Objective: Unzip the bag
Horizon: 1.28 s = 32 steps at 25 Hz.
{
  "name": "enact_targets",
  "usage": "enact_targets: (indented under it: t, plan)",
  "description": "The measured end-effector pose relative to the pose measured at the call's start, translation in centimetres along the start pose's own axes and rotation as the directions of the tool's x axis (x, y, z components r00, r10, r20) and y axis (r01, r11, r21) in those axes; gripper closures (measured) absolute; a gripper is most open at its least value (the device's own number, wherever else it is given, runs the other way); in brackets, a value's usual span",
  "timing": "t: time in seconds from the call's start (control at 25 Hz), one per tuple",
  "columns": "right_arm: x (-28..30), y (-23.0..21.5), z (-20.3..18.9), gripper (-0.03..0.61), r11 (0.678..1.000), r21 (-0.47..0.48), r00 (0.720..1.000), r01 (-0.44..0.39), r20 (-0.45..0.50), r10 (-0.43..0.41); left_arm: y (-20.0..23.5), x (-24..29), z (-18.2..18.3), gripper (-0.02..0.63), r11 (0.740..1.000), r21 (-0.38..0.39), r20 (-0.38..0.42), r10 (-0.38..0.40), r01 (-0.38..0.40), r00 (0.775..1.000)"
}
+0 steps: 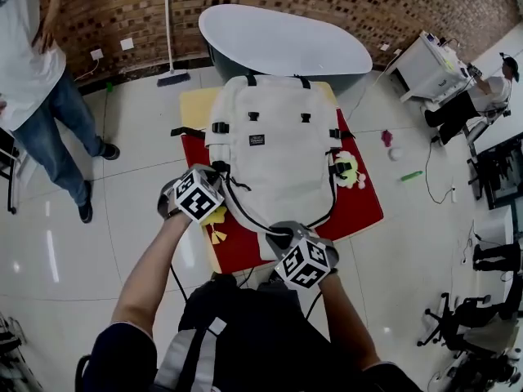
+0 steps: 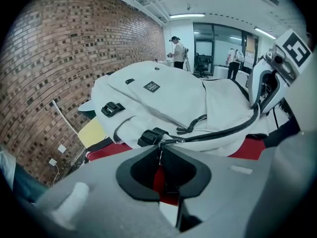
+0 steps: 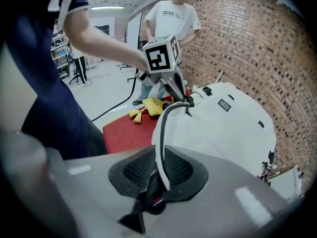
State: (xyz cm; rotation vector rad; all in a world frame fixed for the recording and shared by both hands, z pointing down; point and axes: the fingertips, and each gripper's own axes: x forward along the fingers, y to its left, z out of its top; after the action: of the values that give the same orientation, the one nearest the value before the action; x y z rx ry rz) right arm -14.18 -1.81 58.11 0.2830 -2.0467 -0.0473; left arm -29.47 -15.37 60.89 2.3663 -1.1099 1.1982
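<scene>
The white bag (image 1: 274, 149) lay flat on a red mat (image 1: 359, 207), its lower end toward the person. The left gripper (image 1: 219, 172) sat at the bag's near left corner. In the left gripper view its fingers (image 2: 141, 167) were clenched on the thin metal zipper pull (image 2: 159, 154), which stood upright in the narrow slot between them. From there the dark zipper (image 2: 223, 131) ran away along the bag's edge. The right gripper (image 1: 283, 237) met the bag's near edge, and its fingers (image 3: 133, 170) were pinched on the white fabric rim beside the zipper (image 3: 162, 128). That rim rose out of the slot and curved toward the left gripper. A yellow toy (image 1: 214, 217) lay on the mat just beside the left gripper.
</scene>
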Motion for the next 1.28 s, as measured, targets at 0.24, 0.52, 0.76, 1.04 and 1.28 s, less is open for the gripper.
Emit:
enact_targets:
  t: [0.24, 0.52, 0.76, 1.04, 1.28]
  plan:
    - [-1.2, -0.7, 0.0, 0.439, 0.995, 0.086, 0.998, 0.048, 0.040, -0.051, -1.7, -0.7, -1.0, 0.507, 0.995, -0.065, 0.042, -0.067, 0.070, 0.997]
    - [-7.9, -3.2, 1.7, 0.522, 0.939, 0.323, 0.909, 0.121, 0.344, -0.235, -3.9, -6.3, 1.0, 0.454, 0.970, -0.240, 0.208, 0.024, 0.027, 0.978]
    - [-15.7, -1.0, 1.5, 0.572, 0.894, 0.438, 0.772, 0.090, 0.537, -0.340, -13.2, -14.6, 8.6, 0.611, 0.963, -0.253, 0.505, 0.045, 0.098, 0.862]
    - [-23.7, 2.0, 1.0, 0.572, 0.860, 0.509, 0.605, -0.042, 0.698, -0.384, -22.9, -21.9, 12.1, 0.611, 0.948, -0.272, 0.687, 0.070, 0.166, 0.724]
    - [-28.3, 4.0, 0.8, 0.572, 0.857, 0.515, 0.523, -0.020, 0.736, -0.430, -27.6, -24.7, 13.8, 0.611, 0.962, -0.202, 0.717, 0.018, 0.184, 0.697]
